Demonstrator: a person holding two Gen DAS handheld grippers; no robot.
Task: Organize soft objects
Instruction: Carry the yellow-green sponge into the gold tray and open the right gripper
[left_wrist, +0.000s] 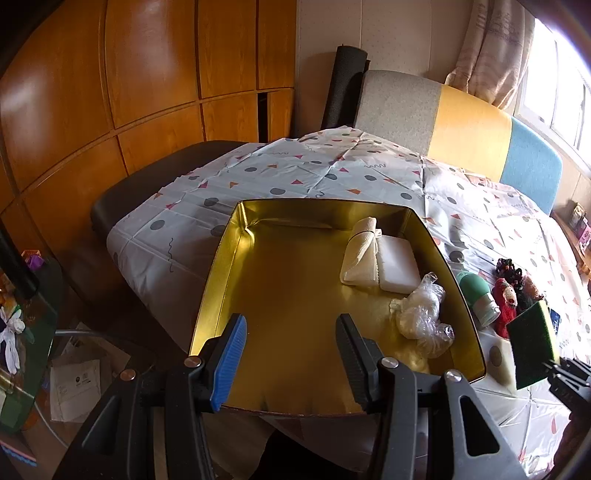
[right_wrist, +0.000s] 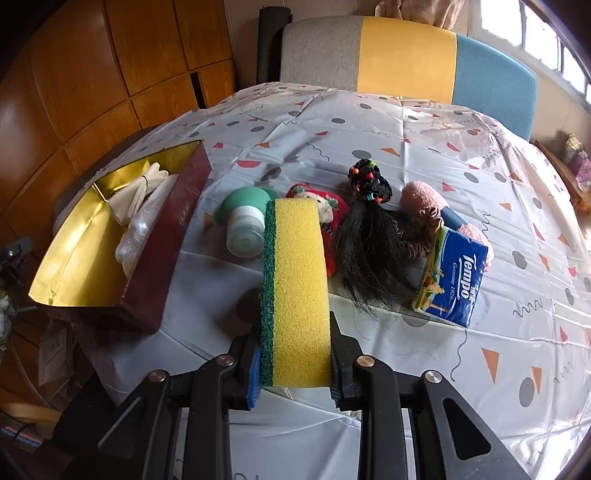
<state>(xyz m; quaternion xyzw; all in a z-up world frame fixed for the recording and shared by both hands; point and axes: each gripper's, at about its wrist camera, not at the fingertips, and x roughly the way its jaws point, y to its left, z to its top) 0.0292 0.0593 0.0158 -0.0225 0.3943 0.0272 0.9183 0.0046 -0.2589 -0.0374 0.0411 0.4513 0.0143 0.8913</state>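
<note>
My left tongs (left_wrist: 290, 356) hang open and empty over the near edge of the gold-lined rectangular tin box (left_wrist: 221, 258). My right tongs (right_wrist: 295, 363) pinch the yellow-and-green rectangular foam sponge (right_wrist: 295, 284) across its near end; light, squashy, best held gently at its sides.

On the blue tissue pack (right_wrist: 456, 275) I read "Tempo" in white, with "Germany 1929" in smaller print beside it. I can make out no other lettering anywhere.
</note>
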